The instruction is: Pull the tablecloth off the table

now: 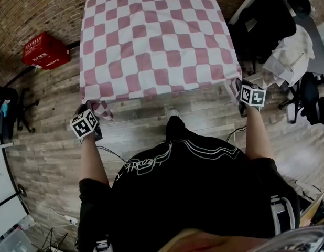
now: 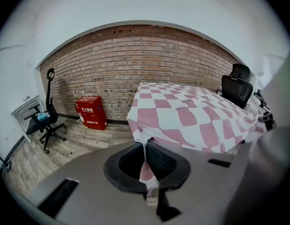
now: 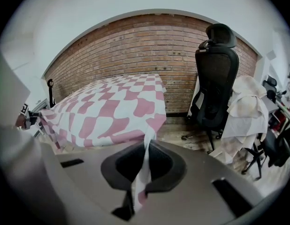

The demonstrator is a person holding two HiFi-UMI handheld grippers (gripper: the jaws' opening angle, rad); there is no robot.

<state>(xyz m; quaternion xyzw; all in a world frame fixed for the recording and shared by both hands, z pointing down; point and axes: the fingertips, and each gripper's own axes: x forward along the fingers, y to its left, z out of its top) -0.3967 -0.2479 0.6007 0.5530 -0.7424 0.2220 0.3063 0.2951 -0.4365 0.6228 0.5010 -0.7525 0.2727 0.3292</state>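
Observation:
A pink-and-white checked tablecloth (image 1: 154, 38) covers the table in front of me and hangs over its near edge. My left gripper (image 1: 91, 114) is shut on the cloth's near left corner (image 2: 146, 165), which runs pinched between its jaws. My right gripper (image 1: 241, 94) is shut on the near right corner (image 3: 144, 172), a strip of cloth squeezed between its jaws. From both gripper views the tablecloth (image 2: 196, 116) (image 3: 112, 109) stretches away over the tabletop toward the brick wall.
A red box (image 1: 45, 50) stands on the wooden floor at the left by the brick wall. A black office chair (image 3: 216, 78) draped with pale cloth (image 1: 289, 56) stands right of the table. Another chair (image 2: 47, 118) is at the far left.

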